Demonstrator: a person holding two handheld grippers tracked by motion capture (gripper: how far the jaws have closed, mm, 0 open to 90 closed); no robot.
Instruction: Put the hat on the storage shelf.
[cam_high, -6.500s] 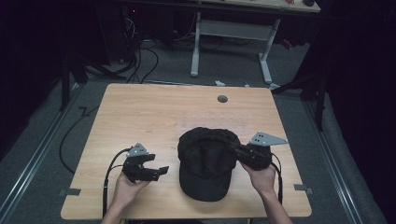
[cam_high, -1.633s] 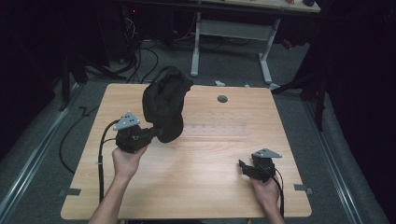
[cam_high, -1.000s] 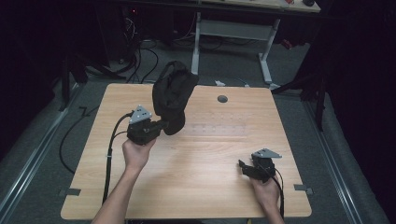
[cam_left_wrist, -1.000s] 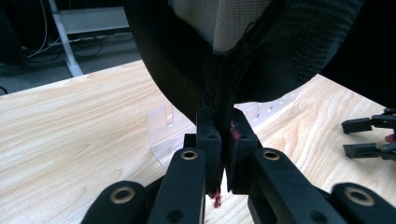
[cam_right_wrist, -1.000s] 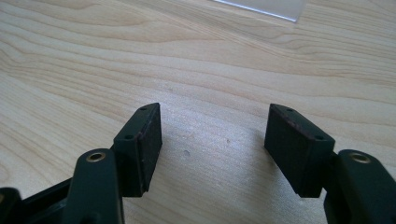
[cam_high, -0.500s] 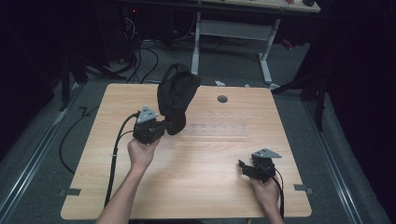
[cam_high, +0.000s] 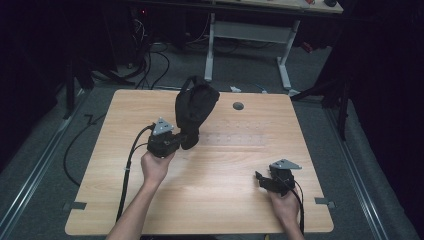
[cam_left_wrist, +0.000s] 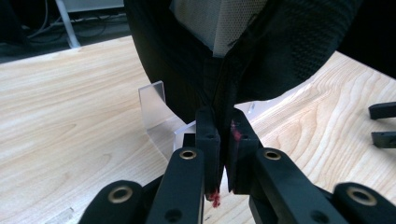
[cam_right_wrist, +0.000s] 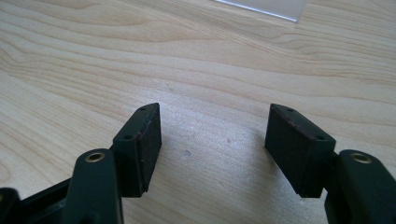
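Black cap (cam_high: 194, 107) hangs upright, long axis vertical, pinched by left claw (cam_high: 181, 142).

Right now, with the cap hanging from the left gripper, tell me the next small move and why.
Probably ease the left gripper lower, onto the clear stand beneath the black cap. The jaws are clamped on the cap's edge and it hangs just above the table, while the right gripper rests open, apart.

Bare table (cam_high: 225, 165) between both grippers
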